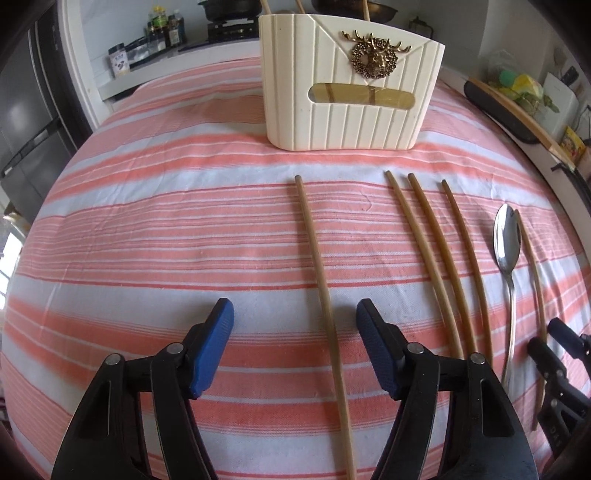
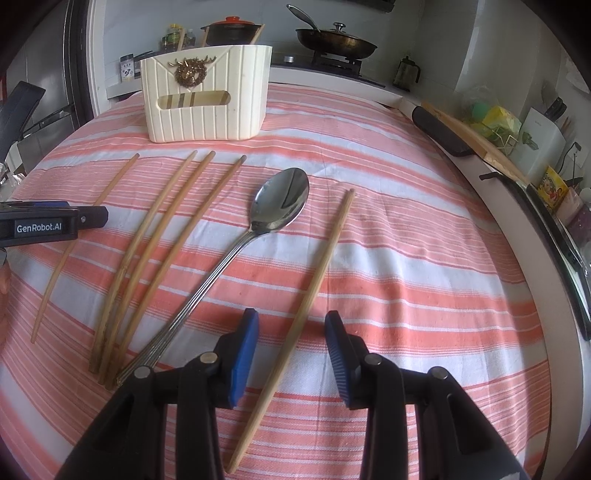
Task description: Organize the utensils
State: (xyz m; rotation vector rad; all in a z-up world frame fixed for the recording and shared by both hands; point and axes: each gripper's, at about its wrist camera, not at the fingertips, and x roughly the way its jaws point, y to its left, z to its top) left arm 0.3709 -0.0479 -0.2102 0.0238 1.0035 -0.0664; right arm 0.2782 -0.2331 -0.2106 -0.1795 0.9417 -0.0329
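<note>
The cream ribbed plastic utensil holder [image 1: 351, 88] with a gold deer-head emblem is standing upright at the far side of the table, which is covered by a pink-and-white striped tablecloth [image 1: 166, 229]. Several wooden sticks are already standing inside the holder, their tops showing above its rim.

On the near side of the holder, five loose wooden chopsticks and one spoon are lying flat on the cloth, their far tips pointing roughly toward the holder.

- The single wooden chopstick [image 1: 321, 291] is lying apart from the others, in front of the holder's left half.
- The group of three wooden chopsticks [image 2: 155, 254] is lying close together in front of the holder, converging at their near ends.
- The long-handled stainless steel spoon [image 2: 258, 236] is lying bowl-up to the right of that group, its bowl toward the holder.
- The rightmost wooden chopstick [image 2: 310, 291] is lying farthest from the holder, just beside the spoon.

The left claw [image 1: 295, 350] is hovering low with its blue-padded jaws spread wide, the single chopstick running between them, untouched. The right claw [image 2: 291, 354] is likewise spread, straddling the rightmost chopstick without gripping it.

A stove with a dark frying pan [image 2: 336, 40] and a red-lidded pot [image 2: 231, 29] is showing behind the holder.
</note>
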